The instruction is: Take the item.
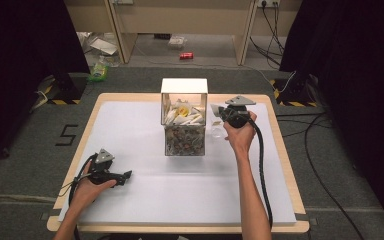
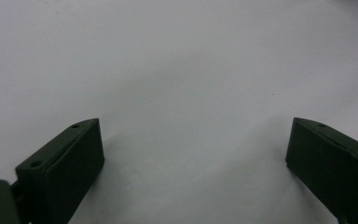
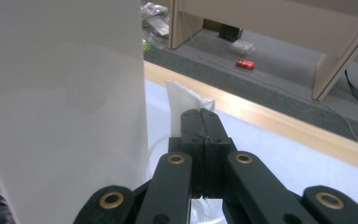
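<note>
Centrally, clear box (image 1: pixel 184 125) holds white packets (image 1: pixel 185 118).

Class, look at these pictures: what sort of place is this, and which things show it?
Probably a lab or recording studio: black curtains flank the white-topped table, hazard-striped stand bases sit on the carpet, and cables trail across it.

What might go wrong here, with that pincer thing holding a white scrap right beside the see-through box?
The right hand-held gripper pinches the white piece by a small edge, so it might slip out. It is also close to the clear box, whose wall it could bump. The left hand-held gripper rests open, too far away to help.
</note>
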Tool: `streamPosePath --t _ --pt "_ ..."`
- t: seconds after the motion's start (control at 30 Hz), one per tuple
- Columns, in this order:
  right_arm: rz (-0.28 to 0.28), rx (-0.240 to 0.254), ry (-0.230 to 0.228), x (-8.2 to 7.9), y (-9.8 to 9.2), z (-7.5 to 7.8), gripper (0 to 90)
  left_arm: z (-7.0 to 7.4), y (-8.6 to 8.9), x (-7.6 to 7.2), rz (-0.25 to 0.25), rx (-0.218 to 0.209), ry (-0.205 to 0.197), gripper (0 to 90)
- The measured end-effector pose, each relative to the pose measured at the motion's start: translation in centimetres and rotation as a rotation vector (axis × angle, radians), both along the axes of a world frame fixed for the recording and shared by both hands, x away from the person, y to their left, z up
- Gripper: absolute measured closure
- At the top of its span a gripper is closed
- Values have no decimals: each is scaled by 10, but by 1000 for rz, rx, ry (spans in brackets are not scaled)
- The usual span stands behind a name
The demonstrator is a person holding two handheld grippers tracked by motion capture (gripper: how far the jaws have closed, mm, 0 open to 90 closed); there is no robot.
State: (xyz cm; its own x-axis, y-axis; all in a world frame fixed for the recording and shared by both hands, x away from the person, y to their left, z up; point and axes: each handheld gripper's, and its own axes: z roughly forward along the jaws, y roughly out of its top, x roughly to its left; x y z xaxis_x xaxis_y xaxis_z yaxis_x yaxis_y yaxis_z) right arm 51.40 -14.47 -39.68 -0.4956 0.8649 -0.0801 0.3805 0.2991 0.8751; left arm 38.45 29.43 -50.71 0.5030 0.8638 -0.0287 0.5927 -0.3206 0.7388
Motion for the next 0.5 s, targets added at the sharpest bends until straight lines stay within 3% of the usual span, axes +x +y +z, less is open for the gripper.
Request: streamPosePath --t 0.33,0.5 --pt "-3 21 12 0 -4 -11 900 0 0 0 0 -1 0 33" --pt "-3 9 17 1 -2 -13 900 0 0 0 0 0 0 33"
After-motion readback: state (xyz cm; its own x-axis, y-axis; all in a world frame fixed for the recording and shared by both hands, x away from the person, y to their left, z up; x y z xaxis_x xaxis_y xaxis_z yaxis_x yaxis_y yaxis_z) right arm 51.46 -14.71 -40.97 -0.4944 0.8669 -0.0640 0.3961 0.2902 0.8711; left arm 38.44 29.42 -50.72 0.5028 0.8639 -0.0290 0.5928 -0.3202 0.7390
